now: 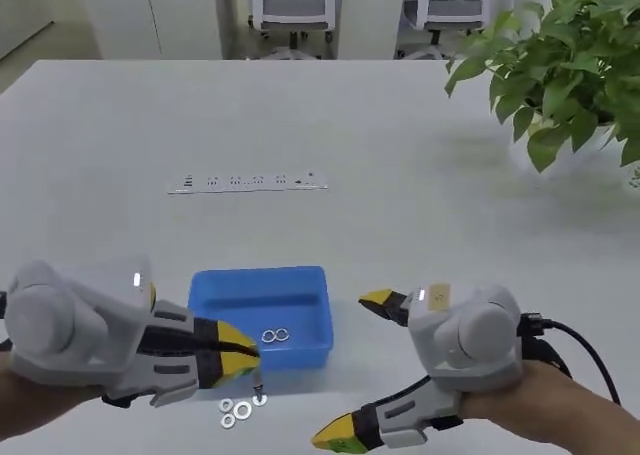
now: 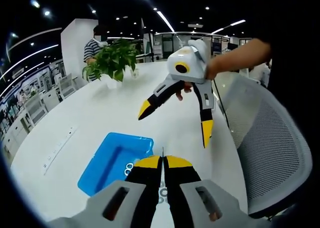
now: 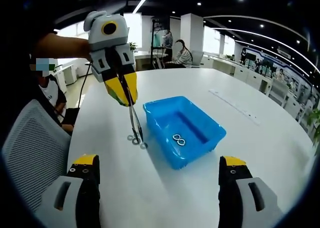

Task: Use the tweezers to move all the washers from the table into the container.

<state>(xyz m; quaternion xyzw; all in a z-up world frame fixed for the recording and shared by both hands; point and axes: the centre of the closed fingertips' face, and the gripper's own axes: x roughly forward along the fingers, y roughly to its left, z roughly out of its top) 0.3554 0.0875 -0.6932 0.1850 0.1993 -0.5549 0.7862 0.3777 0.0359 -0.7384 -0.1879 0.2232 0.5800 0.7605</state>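
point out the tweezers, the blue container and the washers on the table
tweezers [image 3: 135,120], right gripper view, mid shaft
blue container [image 3: 200,148], right gripper view, near outer wall
washers on the table [image 1: 242,410], head view, one washer of the group

L tongs: jaws shut, pinching tweezers, tips aimed right + down.
R tongs: jaws spread wide, pointing left twd L tongs.
L hand: bottom-left, under gripper body.
R hand: bottom-right, behind gripper body, forearm in from right.
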